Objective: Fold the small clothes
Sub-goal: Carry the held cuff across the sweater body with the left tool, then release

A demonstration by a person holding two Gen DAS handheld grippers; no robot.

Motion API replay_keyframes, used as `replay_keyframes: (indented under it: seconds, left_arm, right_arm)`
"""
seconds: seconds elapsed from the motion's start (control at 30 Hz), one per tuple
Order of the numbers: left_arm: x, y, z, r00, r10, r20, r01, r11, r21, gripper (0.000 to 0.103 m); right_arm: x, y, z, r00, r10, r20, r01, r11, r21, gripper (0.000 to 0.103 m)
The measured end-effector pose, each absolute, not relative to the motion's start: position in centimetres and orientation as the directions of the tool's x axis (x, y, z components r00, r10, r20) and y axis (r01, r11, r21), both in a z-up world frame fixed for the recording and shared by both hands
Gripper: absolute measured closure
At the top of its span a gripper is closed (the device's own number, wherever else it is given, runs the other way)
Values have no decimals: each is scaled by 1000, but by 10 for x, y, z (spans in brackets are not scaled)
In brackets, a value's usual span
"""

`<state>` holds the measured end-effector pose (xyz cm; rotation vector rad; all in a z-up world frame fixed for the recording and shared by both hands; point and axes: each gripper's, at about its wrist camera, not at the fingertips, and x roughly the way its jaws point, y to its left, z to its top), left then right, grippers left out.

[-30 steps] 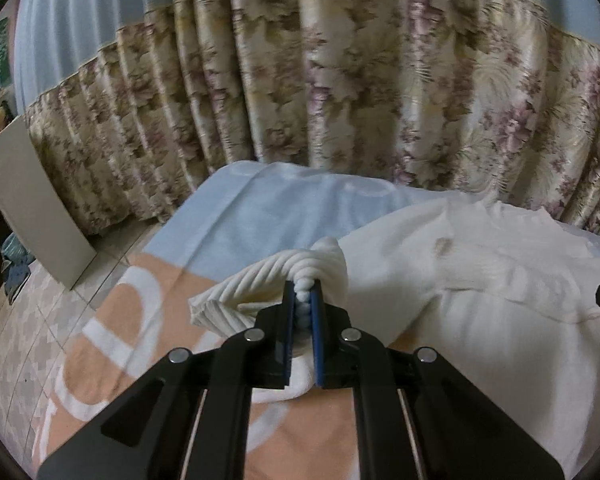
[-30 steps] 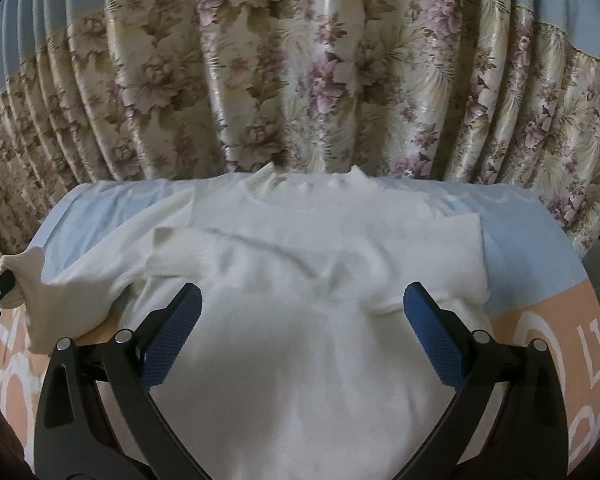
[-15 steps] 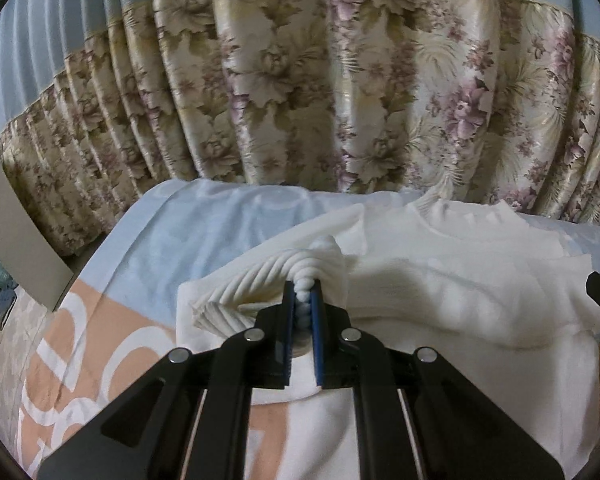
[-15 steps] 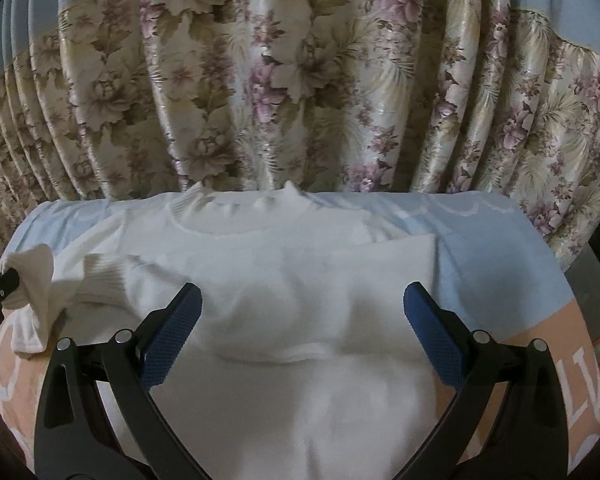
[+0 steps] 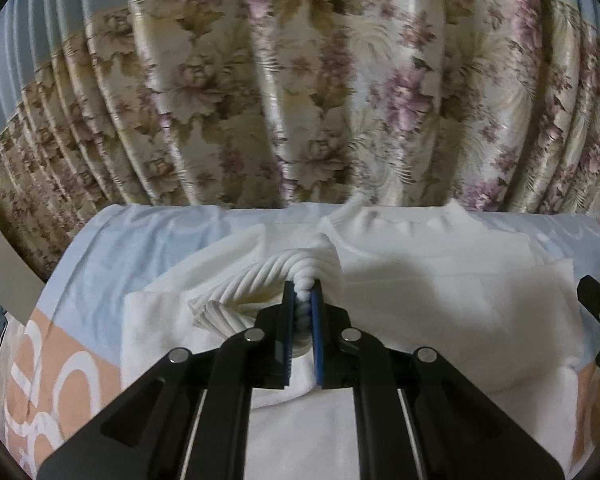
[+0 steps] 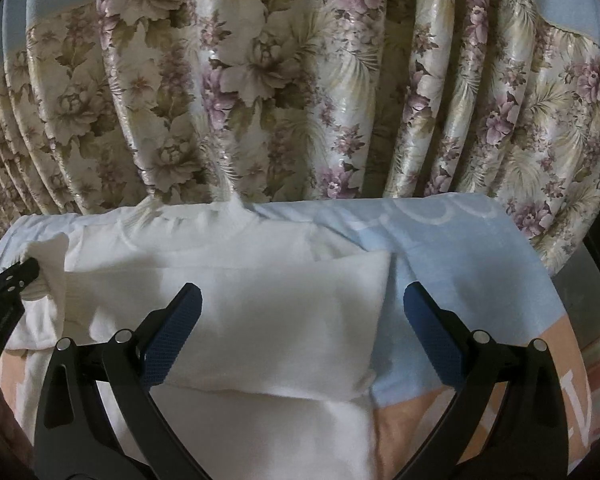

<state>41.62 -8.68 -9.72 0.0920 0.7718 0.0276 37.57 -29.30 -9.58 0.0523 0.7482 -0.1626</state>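
1. the left gripper [image 5: 303, 300] is clenched on the ribbed cuff [image 5: 260, 280] of a cream sweater [image 5: 440, 304]; the knit bunches between its two blue pads [image 5: 318, 332], which stand almost together
2. the cuff is lifted over the left part of the sweater's body, and the sleeve trails from it in a loose fold toward the left edge of the garment
3. the sweater lies spread on a surface covered by a light blue and peach cloth [image 5: 112, 256] with white lettering; its ribbed collar [image 5: 404, 216] is at the far edge, close to the curtain
4. the right gripper [image 6: 302, 312] is released, its blue pads [image 6: 428, 336] spread wide and hovering above the sweater; nothing sits between them
5. in the right wrist view the right sleeve [image 6: 300, 312] is already folded across the chest, forming a flat white band with a straight edge on the right side, beside bare blue cloth [image 6: 460, 248]
6. the lower body of the sweater [image 6: 300, 432] runs toward the camera beneath that band
7. in the same view the left gripper's black tip [image 6: 16, 276] appears at the left edge, with the cream cuff [image 6: 48, 256] pinched in it
8. a pleated floral curtain [image 5: 300, 92] in beige, brown and mauve hangs behind the surface and fills the upper half of both views
9. a pale flat board [image 5: 4, 272] leans at the far left of the left wrist view
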Motion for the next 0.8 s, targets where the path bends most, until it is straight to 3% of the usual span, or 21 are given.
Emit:
replay_keyframes:
  seconds: [0.5,0.8]
  left_arm:
    - [427,-177,-121,695,14,-719,82,992,99,95]
    - [427,-195,-131,683,20,-731,73,993,95,95]
  right_arm:
    - [379,-371,-109,711,-178,-681,221,975,-23,3]
    - [390,-391,-120,709,-175,-683,224,975,-17,3]
